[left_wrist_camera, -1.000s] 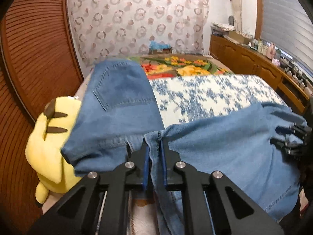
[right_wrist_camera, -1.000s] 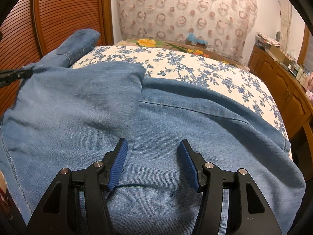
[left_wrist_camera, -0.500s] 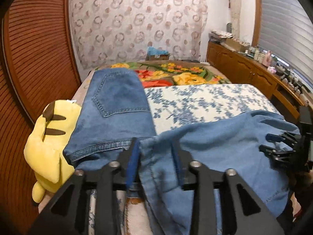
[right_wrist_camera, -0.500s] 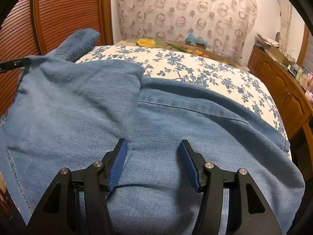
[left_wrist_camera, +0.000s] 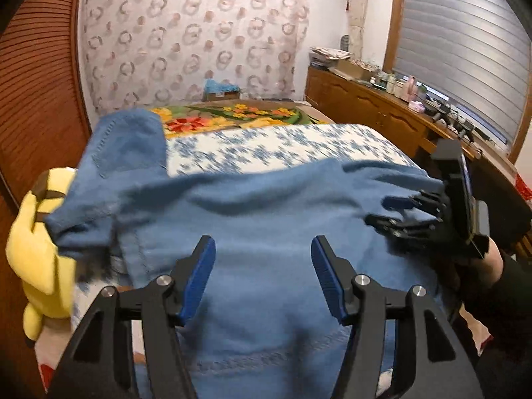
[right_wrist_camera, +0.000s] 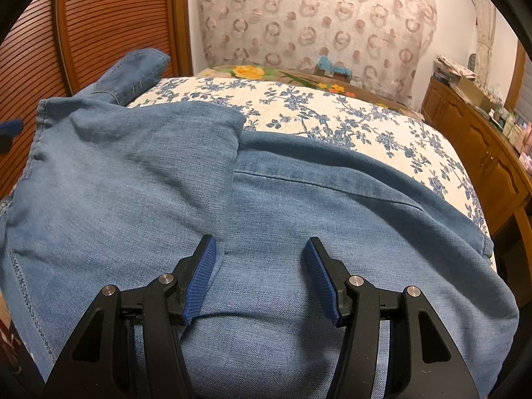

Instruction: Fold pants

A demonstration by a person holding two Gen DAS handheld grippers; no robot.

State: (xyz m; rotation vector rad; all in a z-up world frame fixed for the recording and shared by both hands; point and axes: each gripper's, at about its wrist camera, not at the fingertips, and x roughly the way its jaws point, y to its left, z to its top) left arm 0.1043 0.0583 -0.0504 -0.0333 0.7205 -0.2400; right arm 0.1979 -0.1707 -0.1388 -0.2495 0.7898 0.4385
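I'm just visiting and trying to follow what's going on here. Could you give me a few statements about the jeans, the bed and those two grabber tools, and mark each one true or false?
1. The jeans lie on a bedspread with a blue flower print. True.
2. The left gripper is clamped tight on the denim. False: its fingers stand apart and have just been opening, with no cloth pinched between them.
3. A yellow plush toy sits at the side of the bed beside the jeans. True.
4. The right gripper is lifting a trouser leg into the air. False: it is open above denim that lies flat.
5. The wall behind the bed is bare white. False: a curtain with a ring pattern hangs there.
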